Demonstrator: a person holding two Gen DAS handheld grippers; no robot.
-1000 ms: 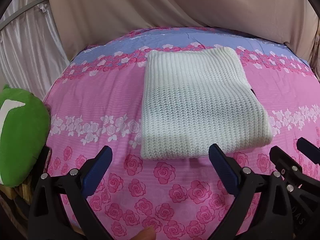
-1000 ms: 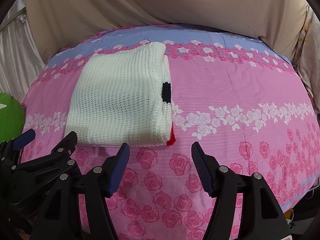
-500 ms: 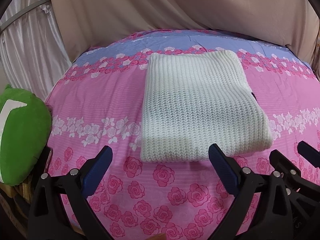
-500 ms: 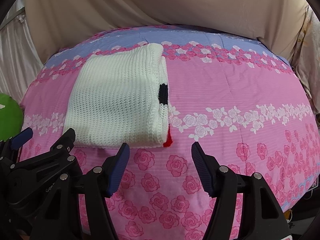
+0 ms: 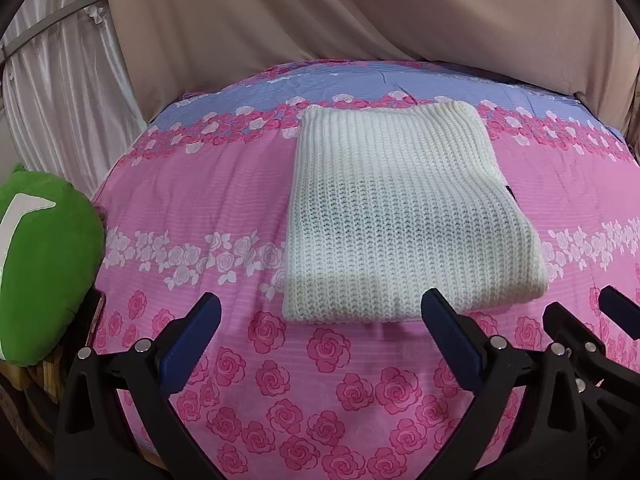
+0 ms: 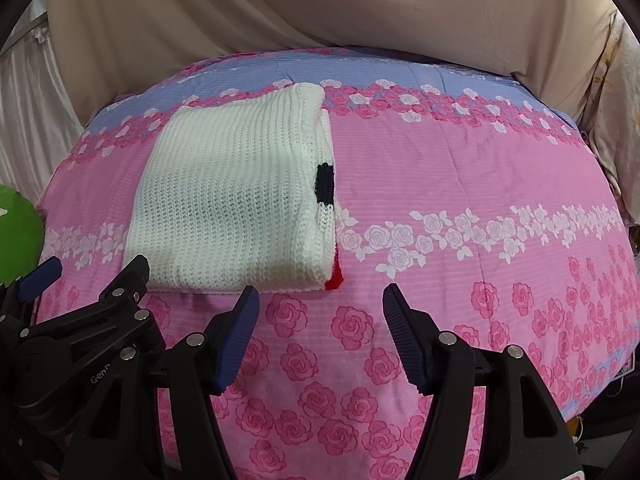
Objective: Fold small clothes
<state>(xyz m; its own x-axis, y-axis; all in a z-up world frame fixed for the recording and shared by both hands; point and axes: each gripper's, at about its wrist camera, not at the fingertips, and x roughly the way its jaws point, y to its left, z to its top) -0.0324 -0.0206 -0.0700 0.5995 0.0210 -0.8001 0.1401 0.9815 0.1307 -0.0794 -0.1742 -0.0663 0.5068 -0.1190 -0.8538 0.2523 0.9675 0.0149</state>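
A white knitted sweater (image 5: 396, 216) lies folded into a rectangle on the pink rose-print bed cover (image 5: 192, 184). In the right wrist view the sweater (image 6: 236, 204) shows a black patch and a red patch along its right folded edge. My left gripper (image 5: 320, 316) is open and empty, held above the cover just in front of the sweater's near edge. My right gripper (image 6: 320, 308) is open and empty, in front of the sweater's near right corner. Each gripper shows at the edge of the other's view.
A green plush cushion (image 5: 40, 264) sits at the bed's left edge. Beige draped cloth (image 5: 360, 20) and a white curtain (image 5: 60, 80) hang behind the bed. The bed cover (image 6: 500, 184) stretches to the right of the sweater.
Both grippers have drawn back slightly from the sweater, staying open. The sweater has not moved.
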